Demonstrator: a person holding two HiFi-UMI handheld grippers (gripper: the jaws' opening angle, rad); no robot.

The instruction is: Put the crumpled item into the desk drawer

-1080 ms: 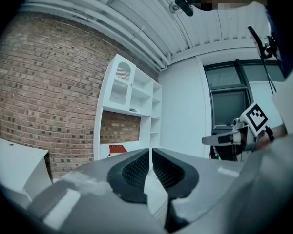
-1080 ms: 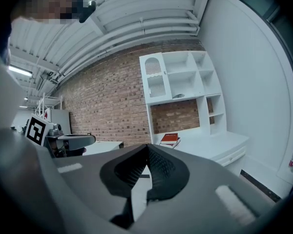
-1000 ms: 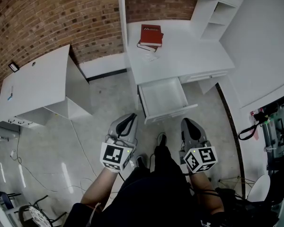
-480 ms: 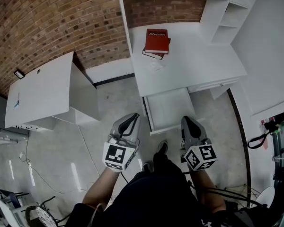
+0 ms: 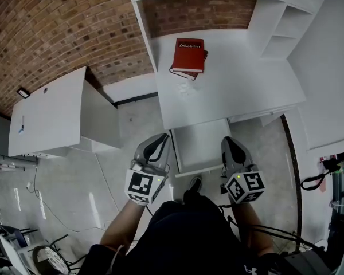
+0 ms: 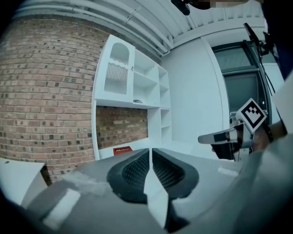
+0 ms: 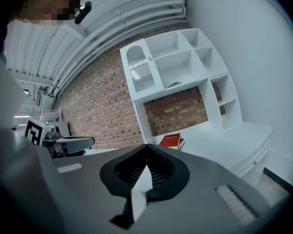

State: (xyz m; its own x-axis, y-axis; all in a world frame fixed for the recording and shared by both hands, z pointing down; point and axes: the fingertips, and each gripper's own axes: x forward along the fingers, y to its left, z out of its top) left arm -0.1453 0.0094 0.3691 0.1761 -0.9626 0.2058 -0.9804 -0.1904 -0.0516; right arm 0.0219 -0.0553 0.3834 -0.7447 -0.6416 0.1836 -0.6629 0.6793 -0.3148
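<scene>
Currently, both tongs are closed with nothing between their jaws. The left gripper (image 5: 159, 141) and the right gripper (image 5: 227, 142) each show the two pads pressed together in their own views.

Reference landmark: the desk drawer (image 5: 199, 169), which is pulled open beneath the white desk (image 5: 241, 79).

- Left gripper: at the drawer's near left corner, tips pointing toward the desk.
- Right gripper: at the drawer's near right corner, pointing the same way.
- Crumpled item (image 5: 187, 89): on the desk top, beyond the drawer's far edge, between the drawer and the red book (image 5: 189, 54). It is just short of the book and well apart from both grippers.

Governing relation: the item lies straight ahead of the tongs, past the full depth of the drawer, and slightly toward the drawer's left side. By judgement the left gripper is marginally nearer, though the difference is slight. The item appears small, pale and faint, so its long axis cannot be determined.

Judged requirement: whichever gripper is used must open before it reaches over the drawer.
</scene>
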